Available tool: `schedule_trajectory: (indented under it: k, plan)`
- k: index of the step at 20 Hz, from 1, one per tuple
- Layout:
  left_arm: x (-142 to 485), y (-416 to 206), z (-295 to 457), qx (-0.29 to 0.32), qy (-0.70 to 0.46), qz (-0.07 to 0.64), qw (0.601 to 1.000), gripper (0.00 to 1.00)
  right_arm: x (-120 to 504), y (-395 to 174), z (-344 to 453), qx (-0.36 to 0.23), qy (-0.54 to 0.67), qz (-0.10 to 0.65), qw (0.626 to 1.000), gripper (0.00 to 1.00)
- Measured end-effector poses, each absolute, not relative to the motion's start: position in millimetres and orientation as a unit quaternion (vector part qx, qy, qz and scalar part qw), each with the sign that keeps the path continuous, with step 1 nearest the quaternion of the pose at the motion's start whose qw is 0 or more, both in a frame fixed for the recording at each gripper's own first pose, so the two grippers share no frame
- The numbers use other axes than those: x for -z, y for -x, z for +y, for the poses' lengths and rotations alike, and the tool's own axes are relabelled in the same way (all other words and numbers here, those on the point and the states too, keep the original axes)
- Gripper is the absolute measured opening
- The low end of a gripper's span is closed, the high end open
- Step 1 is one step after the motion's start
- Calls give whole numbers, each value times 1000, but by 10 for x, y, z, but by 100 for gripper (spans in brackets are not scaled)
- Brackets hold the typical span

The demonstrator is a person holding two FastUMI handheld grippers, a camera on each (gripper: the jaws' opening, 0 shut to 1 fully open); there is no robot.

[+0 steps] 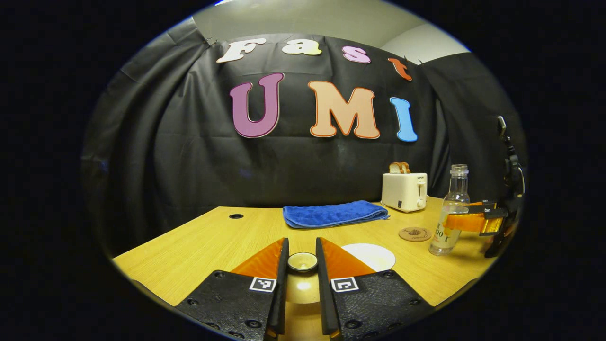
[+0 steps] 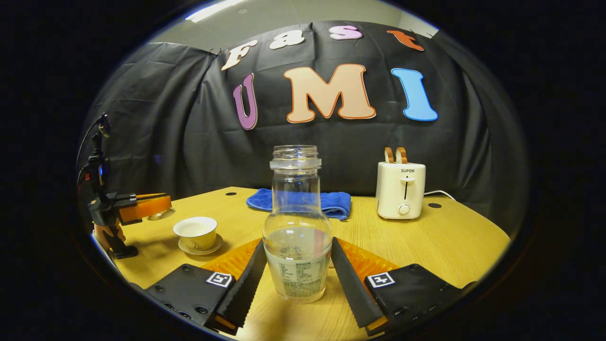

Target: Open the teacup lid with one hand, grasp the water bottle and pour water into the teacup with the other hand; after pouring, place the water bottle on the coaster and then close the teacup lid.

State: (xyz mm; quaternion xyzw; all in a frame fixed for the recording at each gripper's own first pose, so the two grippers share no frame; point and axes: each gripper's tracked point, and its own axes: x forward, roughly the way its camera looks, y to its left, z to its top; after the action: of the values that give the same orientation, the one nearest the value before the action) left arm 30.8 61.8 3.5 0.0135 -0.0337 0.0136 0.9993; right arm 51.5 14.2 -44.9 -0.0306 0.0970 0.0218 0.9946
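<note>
My left gripper (image 1: pixel 302 248) is shut on the knob of the teacup lid (image 1: pixel 302 262), which hangs off the cup. The white teacup (image 2: pixel 195 231) stands uncovered on its saucer (image 2: pixel 199 248) at the table's left; its rim (image 1: pixel 374 255) shows just right of my left fingers. In the right gripper view, the left gripper (image 2: pixel 156 207) holds the lid (image 2: pixel 162 214) up behind the cup. The clear, capless water bottle (image 2: pixel 296 189), partly filled, stands on the table with my right gripper (image 2: pixel 297 244) shut on its lower body. The round cork coaster (image 1: pixel 414 234) lies just left of the bottle (image 1: pixel 453 203) and the right gripper (image 1: pixel 466 221).
A folded blue towel (image 1: pixel 334 213) lies at the back of the wooden table (image 2: pixel 450 246). A white toaster (image 2: pixel 400 189) with bread slices stands at the back right. Cable holes (image 1: pixel 236 216) sit near the table's far edge.
</note>
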Motion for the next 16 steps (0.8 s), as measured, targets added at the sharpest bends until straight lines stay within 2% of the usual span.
schedule_trajectory:
  k: [2,3,7,16]
  plan:
    - [-26,-306,668,-25,-13,-34,999,27,535,-558,143,-22,34,115,993,91]
    - [-24,-302,703,-32,-13,-33,999,27,525,-534,147,-19,35,117,992,84]
    - [-18,-293,783,-46,-13,-33,998,28,514,-558,169,-9,60,110,992,79]
    - [-23,-296,825,-57,-12,-33,998,28,361,-680,180,20,206,106,973,80]
